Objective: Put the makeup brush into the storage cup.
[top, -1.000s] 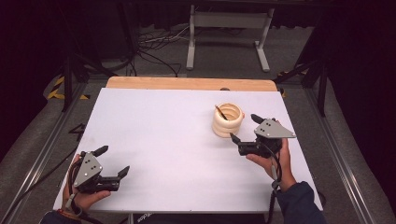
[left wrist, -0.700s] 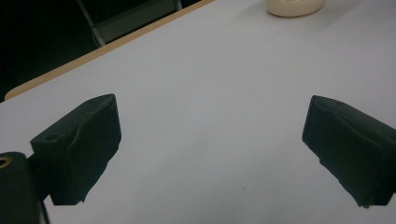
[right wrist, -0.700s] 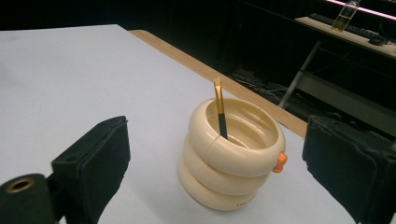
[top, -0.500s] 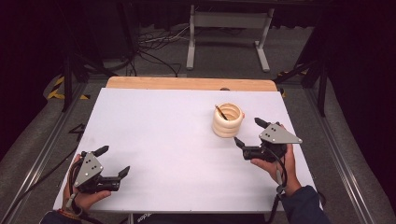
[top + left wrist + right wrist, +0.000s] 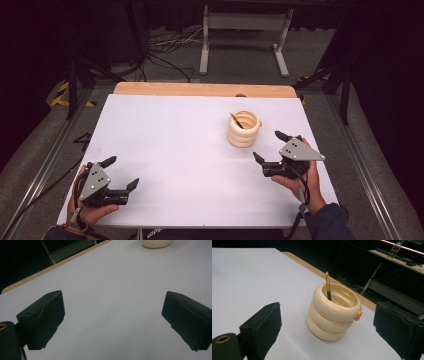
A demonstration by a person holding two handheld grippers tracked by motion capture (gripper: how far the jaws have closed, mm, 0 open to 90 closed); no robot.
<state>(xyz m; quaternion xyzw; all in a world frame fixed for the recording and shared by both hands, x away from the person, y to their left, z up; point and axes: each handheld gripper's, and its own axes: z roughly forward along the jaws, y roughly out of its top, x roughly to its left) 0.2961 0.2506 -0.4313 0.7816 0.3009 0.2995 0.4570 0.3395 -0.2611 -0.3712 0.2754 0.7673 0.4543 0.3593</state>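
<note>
A glossy cream holder (image 5: 243,129) of three stacked rings stands holding a slim brush (image 5: 328,286). The right gripper (image 5: 274,148) waits nearby, the left gripper (image 5: 121,172) far off, both jaws wide apart.

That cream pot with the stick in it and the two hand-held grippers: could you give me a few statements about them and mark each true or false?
1. The cream ringed holder stands upright on the white table. True.
2. The holder is empty. False: a thin brush leans inside it, its tip above the rim.
3. The right gripper is clamped on the holder. False: its fingers are spread wide, apart from the holder, which stands ahead of them.
4. The left gripper is open and holds nothing. True.
5. The holder sits nearest the left gripper. False: it is on the right side of the table, close to the right gripper.
</note>
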